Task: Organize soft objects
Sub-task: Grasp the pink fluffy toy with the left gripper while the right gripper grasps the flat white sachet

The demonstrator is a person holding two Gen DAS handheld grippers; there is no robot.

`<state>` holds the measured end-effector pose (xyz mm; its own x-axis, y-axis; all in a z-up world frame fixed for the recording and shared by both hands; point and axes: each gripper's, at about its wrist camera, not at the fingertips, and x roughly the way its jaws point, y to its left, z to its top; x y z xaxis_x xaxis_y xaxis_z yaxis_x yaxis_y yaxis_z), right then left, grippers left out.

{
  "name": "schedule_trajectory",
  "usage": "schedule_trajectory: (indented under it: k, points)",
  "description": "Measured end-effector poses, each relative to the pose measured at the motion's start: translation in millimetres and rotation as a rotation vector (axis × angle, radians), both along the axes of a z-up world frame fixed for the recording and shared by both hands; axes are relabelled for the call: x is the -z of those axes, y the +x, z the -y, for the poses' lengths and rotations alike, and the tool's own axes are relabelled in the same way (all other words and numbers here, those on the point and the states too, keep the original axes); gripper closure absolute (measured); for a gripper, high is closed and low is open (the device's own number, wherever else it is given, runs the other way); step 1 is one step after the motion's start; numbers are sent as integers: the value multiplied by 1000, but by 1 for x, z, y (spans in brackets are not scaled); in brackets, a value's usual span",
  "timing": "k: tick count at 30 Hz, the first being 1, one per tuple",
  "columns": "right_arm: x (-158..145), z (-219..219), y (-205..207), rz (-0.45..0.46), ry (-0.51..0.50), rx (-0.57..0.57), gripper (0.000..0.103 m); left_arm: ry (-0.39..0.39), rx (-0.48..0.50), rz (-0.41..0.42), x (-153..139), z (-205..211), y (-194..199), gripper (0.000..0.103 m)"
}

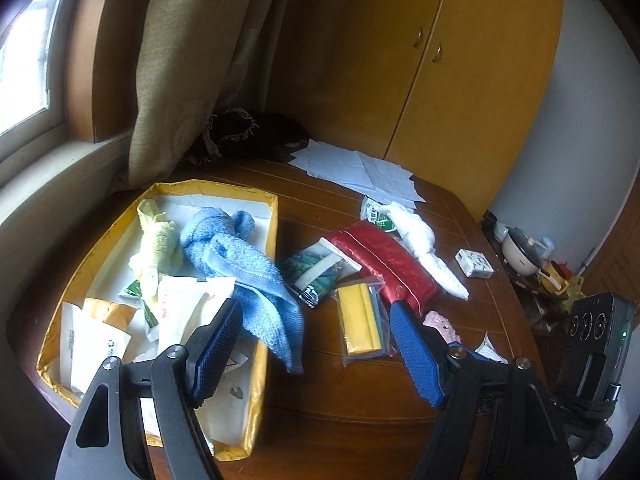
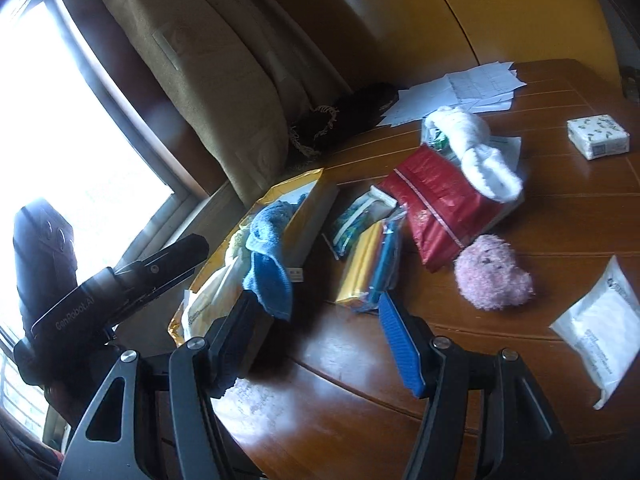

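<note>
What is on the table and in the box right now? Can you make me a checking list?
Surface: brown wooden table, mostly covered.
Job's things: blue towel hangs over the wall of the yellow box; pale yellow cloth lies inside; white cloth and pink fluffy thing sit outside on the table.
Clutter: red packet, yellow packet, loose papers, small white box, white pouch.
Grippers: left gripper and right gripper open, both empty.
Cables: nothing seen.
Surroundings: window, curtain, yellow cupboard.
</note>
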<state>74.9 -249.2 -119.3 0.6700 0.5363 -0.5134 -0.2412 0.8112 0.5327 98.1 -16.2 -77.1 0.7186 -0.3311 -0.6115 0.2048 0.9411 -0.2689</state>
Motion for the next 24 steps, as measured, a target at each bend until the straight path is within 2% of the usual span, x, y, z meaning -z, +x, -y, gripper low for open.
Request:
schedule_trajectory:
  k: [4, 8, 17, 23, 24]
  points:
    - [-4, 26, -1, 3, -111, 52, 41, 10, 55, -26, 7, 18, 4, 24]
    - [-9, 62, 1, -19, -153, 126, 41, 17, 95, -55, 15, 32, 8, 24]
    - [6, 115, 18, -167, -280, 293, 40, 28, 137, -77, 25, 46, 9, 24]
    - [29, 123, 11, -246, -261, 281, 37, 74, 131, -72, 28, 53, 6, 24]
    - [30, 121, 5, -234, -263, 280, 37, 79, 128, -69, 29, 54, 6, 24]
